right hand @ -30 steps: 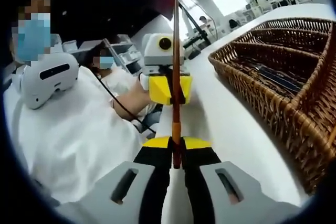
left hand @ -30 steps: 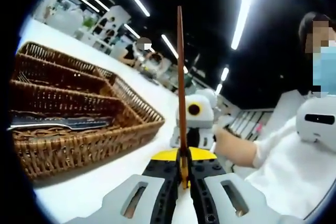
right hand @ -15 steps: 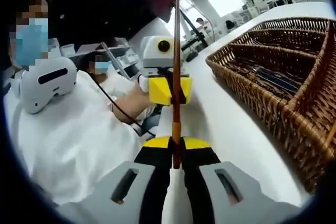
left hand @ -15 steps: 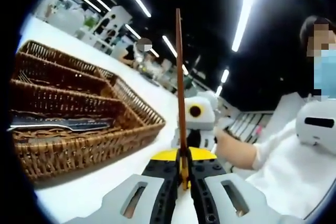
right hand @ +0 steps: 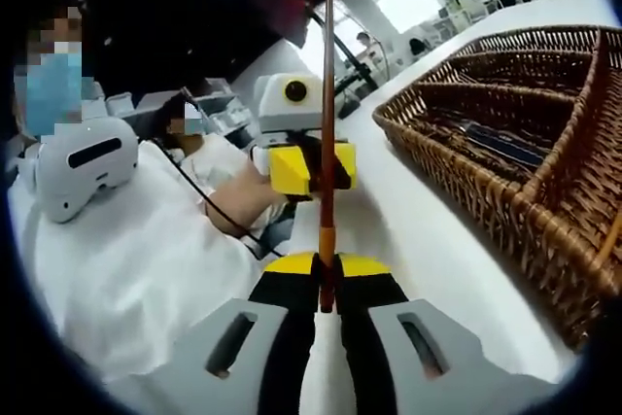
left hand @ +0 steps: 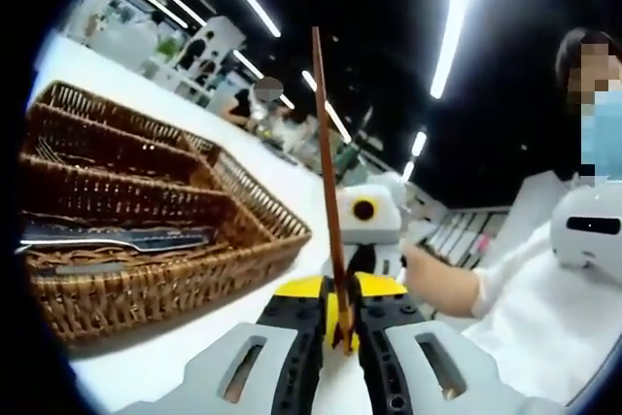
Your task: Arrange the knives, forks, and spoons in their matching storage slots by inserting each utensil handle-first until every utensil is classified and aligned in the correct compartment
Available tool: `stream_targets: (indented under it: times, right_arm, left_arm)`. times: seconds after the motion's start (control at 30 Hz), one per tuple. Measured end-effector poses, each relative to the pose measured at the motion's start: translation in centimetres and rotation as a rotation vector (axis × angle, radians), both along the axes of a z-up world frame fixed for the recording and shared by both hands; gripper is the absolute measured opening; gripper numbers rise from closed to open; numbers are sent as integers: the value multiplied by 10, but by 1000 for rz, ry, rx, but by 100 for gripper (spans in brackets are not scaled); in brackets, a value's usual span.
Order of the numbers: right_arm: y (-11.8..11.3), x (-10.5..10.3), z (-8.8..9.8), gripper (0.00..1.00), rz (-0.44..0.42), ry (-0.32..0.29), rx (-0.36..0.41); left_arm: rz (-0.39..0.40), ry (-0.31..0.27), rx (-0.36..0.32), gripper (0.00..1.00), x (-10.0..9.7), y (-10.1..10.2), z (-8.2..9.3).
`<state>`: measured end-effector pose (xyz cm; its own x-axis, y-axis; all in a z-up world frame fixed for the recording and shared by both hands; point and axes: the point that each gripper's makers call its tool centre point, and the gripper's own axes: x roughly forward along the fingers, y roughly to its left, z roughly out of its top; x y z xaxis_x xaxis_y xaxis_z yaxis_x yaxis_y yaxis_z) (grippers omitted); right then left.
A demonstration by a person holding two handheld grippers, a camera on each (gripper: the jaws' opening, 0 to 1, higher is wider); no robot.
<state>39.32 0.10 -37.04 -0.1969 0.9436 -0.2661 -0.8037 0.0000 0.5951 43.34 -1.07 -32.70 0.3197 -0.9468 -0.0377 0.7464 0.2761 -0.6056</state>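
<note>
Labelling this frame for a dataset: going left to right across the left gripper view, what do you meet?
Wicker tray → thin brown utensil held in the left tool → person's hand → white headset.

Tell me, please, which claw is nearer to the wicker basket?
Right, probably. The right claw has the wicker basket close alongside, looming large; the left claw sees it smaller, farther off to its side. Both grip one brown utensil.
</note>
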Motion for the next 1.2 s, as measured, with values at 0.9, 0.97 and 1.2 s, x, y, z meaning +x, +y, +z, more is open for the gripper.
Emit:
stream_targets:
  times: [0.9,0.97,1.2]
  right_arm:
    - [-9,12,2,6,-107,91,-68]
    - [-11,15,2,6,-123,88,-82]
    - [-20,27,1,5,-190,116,-165]
  left_arm:
    - [47,-116,68,23,4,2,0]
    - [50,-128,71,23,4,2,1]
    - [53,-173,102,26,4,1,2]
